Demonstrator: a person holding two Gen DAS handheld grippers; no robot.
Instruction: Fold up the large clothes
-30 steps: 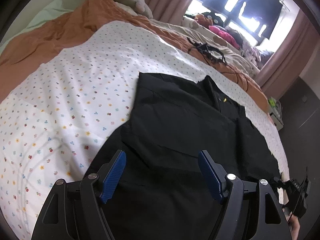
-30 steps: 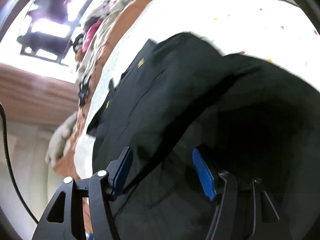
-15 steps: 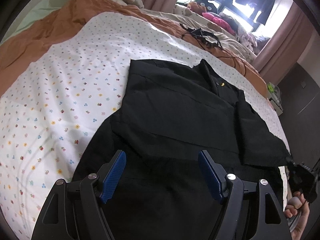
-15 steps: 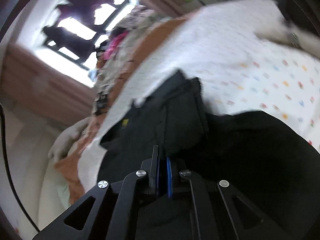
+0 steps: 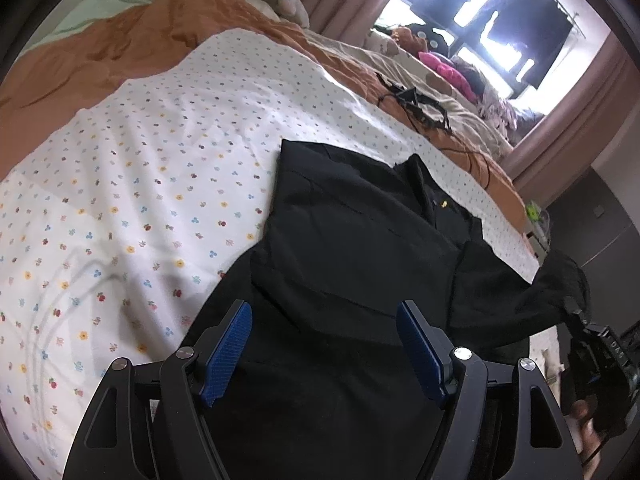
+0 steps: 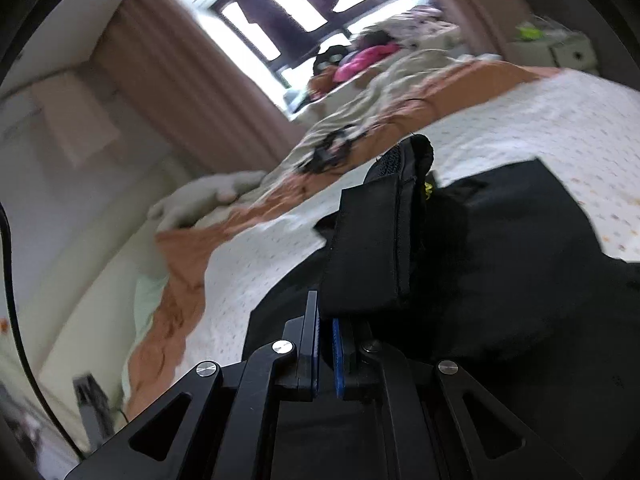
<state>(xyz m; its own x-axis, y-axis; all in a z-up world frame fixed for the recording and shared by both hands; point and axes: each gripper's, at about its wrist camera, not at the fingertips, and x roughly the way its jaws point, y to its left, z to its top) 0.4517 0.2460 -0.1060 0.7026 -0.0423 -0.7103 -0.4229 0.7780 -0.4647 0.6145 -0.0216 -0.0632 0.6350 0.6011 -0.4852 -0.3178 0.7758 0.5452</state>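
Our right gripper (image 6: 326,350) has its jaws clenched on one sleeve (image 6: 370,244) of the single black shirt (image 5: 352,248), lifting it off the bed (image 5: 132,184). Our left gripper (image 5: 324,346) hovers with jaws released over the shirt's lower part. The shirt lies spread near the bed's right edge on one dotted white sheet (image 5: 160,152).
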